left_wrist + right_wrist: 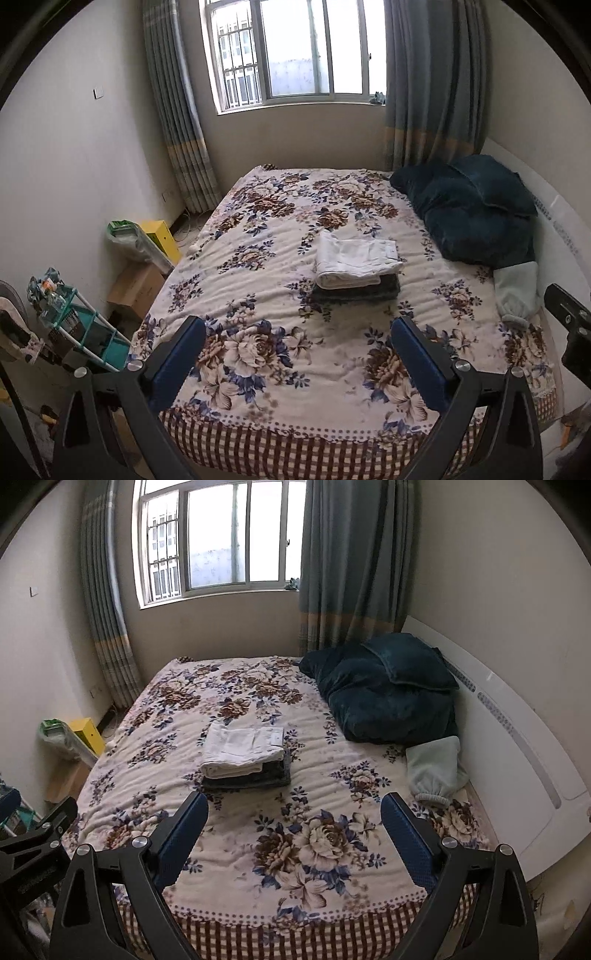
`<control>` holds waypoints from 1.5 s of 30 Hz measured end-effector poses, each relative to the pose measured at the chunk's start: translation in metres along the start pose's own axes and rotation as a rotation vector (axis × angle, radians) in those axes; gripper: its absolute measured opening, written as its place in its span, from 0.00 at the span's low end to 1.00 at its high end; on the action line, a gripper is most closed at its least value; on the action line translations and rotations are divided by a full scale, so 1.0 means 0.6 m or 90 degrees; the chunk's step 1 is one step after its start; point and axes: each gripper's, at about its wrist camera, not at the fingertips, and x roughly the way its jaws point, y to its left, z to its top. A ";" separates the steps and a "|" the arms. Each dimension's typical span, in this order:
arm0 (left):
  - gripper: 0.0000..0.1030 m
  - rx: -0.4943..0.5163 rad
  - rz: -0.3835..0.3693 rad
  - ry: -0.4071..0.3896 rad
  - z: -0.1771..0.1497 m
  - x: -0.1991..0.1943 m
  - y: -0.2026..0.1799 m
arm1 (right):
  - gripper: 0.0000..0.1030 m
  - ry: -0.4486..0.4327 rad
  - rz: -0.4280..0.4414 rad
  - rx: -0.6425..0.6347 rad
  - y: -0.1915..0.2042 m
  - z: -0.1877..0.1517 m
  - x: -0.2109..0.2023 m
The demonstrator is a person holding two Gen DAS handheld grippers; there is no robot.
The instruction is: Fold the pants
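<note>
Folded white pants [356, 264] [242, 751] lie on top of folded dark pants [356, 291] [247, 777], stacked in the middle of the floral bed cover [295, 354] [295, 845]. A pale grey-green pant leg with an elastic cuff [515, 297] [436, 771] lies at the bed's right side by the headboard. My left gripper [299, 325] is open and empty, held above the bed's near end, short of the stack. My right gripper [295, 801] is also open and empty, just short of the stack.
Dark teal pillows [469, 206] [388, 686] sit at the far right against the white headboard [517, 738]. Left of the bed stand a cardboard box [135, 290], a yellow box [160, 238] and a teal rack [85, 332]. The window and curtains are behind the bed.
</note>
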 end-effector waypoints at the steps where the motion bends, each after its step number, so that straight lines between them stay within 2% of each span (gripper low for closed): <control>1: 1.00 0.002 0.001 0.001 0.001 0.006 -0.002 | 0.94 0.003 -0.003 0.000 0.002 0.004 0.013; 13: 1.00 -0.009 0.014 0.005 0.012 0.051 -0.008 | 0.96 0.015 -0.014 -0.010 0.020 0.002 0.087; 45: 1.00 -0.011 0.006 -0.018 0.028 0.043 -0.013 | 0.96 0.014 -0.002 -0.007 0.027 -0.021 0.079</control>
